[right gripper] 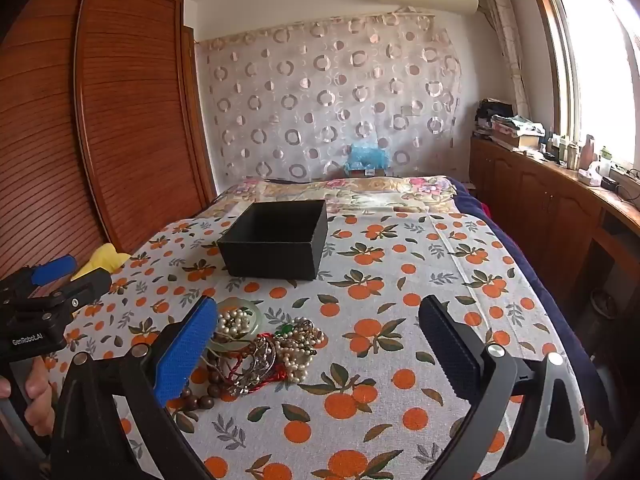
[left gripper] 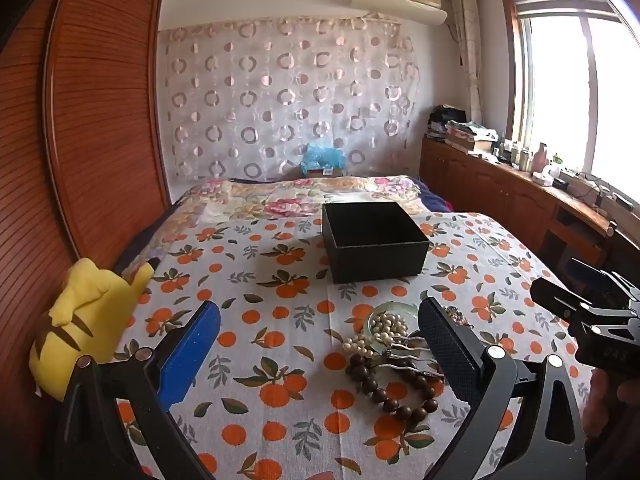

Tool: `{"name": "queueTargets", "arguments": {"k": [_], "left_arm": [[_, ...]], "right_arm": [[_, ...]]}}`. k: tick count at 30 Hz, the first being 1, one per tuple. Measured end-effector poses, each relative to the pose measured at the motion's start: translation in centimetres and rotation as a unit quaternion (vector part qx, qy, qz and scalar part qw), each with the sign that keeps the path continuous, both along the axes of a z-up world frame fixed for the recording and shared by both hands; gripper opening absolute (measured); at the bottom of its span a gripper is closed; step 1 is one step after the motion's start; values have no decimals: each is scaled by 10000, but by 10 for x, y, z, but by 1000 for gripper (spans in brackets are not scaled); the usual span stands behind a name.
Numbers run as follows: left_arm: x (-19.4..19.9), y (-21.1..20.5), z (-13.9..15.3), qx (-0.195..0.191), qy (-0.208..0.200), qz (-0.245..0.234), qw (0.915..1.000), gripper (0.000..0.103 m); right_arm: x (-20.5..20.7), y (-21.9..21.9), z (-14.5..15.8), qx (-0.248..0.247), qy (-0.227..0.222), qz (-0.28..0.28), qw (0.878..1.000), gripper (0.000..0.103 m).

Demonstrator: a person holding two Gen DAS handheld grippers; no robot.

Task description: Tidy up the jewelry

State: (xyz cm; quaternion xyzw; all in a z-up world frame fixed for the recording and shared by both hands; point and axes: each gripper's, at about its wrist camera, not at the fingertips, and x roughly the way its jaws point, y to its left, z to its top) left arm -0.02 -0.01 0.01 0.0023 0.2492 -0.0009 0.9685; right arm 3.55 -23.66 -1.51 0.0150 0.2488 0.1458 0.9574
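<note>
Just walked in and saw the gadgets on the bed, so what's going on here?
A person holds a left gripper and a right gripper, both open and empty, over an orange-print cloth. A tangled pile of jewelry, including pearl strands and a brown bead bracelet, lies in front of them. The black box beyond it looks empty, so sorting has not started.

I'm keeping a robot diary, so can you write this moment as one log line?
left gripper: open, holds nothing | right gripper: open, holds nothing | jewelry pile: on tablecloth | black box: open, looks empty
</note>
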Motion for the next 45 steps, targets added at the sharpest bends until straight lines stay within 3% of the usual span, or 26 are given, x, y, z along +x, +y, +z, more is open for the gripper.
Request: {"name": "queueTargets", "arguments": {"k": [45], "left_arm": [[-1, -8, 21, 3, -93, -9, 10000, 96]], "right_arm": [[-1, -2, 2, 7, -13, -7, 10000, 101]]}}
